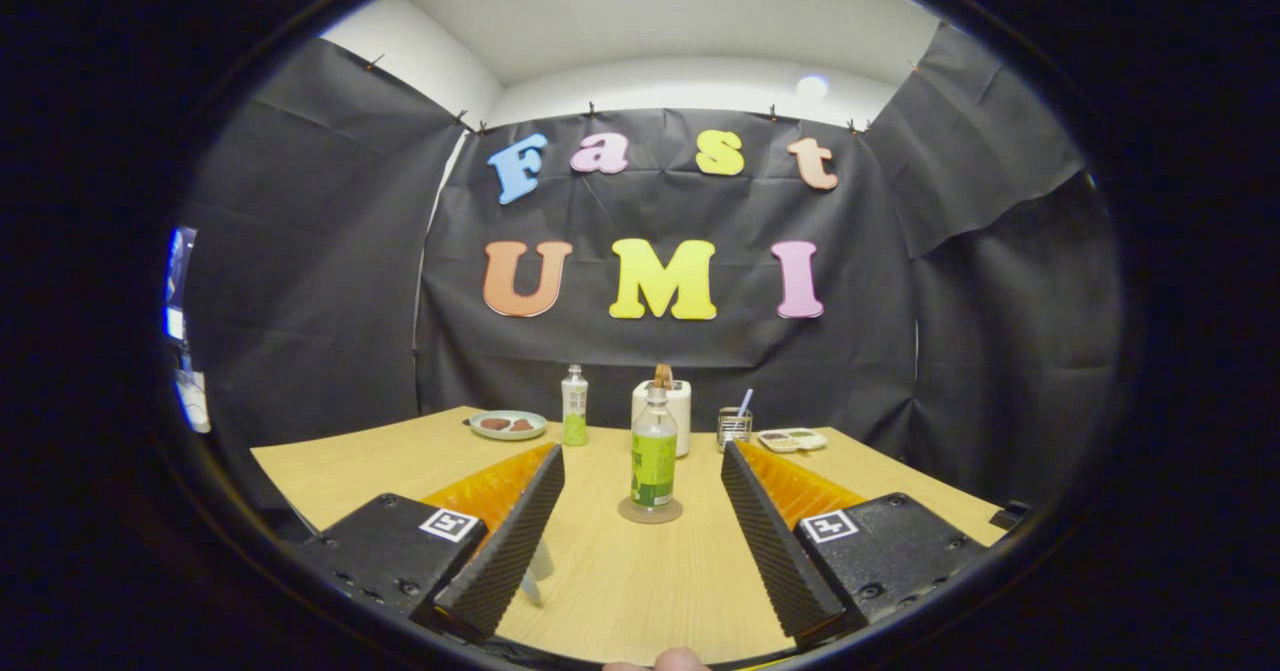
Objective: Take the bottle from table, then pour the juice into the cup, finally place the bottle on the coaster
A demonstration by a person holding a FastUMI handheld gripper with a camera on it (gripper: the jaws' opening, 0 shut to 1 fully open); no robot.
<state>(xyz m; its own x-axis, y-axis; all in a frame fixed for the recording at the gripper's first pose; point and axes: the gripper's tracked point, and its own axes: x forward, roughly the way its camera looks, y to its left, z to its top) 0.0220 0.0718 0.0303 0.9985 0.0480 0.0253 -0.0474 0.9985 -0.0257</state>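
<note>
A fingertip (672, 660) shows at the very near rim, below the gripper (642, 526), whose jaws stand spread wide and released, holding nothing. Partly hidden behind the left finger, a small clear cup (537, 564) rests on the wooden tabletop (640, 591). Just ahead, centred in the gap between the two fingers but beyond their tips, the juice bottle (654, 454) with its green label stands upright on a round coaster (650, 512); neither finger touches it. By that arrangement the task looks to be at its close, the bottle set down and let go, though the level in the cup is too hidden to judge.

Farther back along the tabletop, near the black cloth wall (300, 281), sit a small plate (508, 424) carrying brown pieces, a second green-labelled bottle (574, 407), a white toaster (676, 413) directly behind the juice bottle, a wire holder (734, 425) with a straw, and a shallow divided tray (792, 439).

The risks from here lie close in. The cup stands hard by the left finger, and a sideways swing or drop of the gripper could clip it and spill it. A forward drift with the jaws this wide could nudge the tall, narrow bottle off the coaster, or tip it.
</note>
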